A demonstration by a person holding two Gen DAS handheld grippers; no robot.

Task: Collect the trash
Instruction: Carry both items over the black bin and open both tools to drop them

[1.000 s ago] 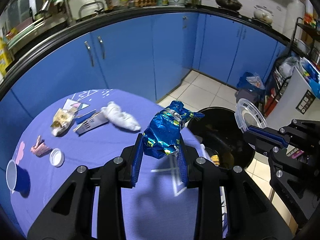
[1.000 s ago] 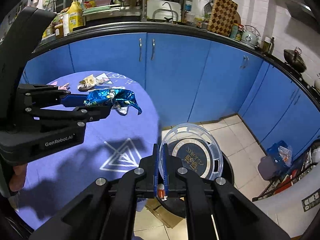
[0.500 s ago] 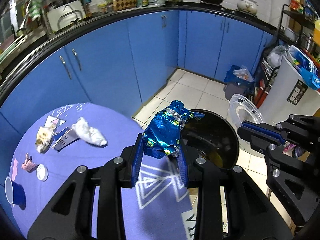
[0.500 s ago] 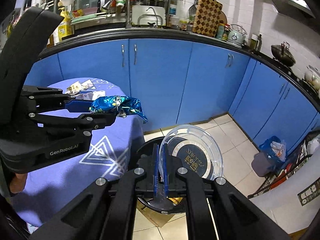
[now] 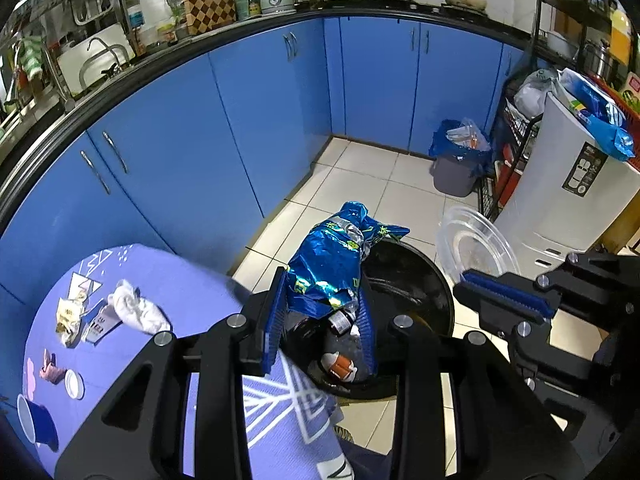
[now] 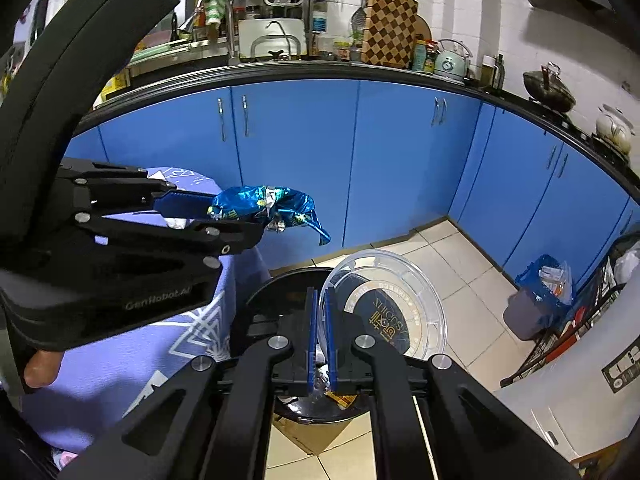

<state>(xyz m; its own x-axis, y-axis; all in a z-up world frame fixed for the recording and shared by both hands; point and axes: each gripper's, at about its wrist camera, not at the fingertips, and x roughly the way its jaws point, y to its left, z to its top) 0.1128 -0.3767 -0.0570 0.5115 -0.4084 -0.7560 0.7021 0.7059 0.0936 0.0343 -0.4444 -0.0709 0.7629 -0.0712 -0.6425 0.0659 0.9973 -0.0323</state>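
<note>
Blue kitchen cabinets frame the black bin (image 5: 416, 280) beside the table (image 5: 168, 276): left gripper (image 5: 320, 316), jaws easing apart, holds the blue foil wrapper (image 5: 332, 264) above it; right gripper (image 6: 319, 336) pinches a clear plastic lid (image 6: 384, 304), apparently for disposal.

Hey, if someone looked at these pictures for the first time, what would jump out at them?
Probably the crumpled shiny blue foil wrapper, pinched in the left hand-held gripper right above the round black trash bin on the tiled floor. Next, the clear plastic lid, clamped by its edge in the right hand-held gripper over the same bin, and the blue cabinets behind.
</note>
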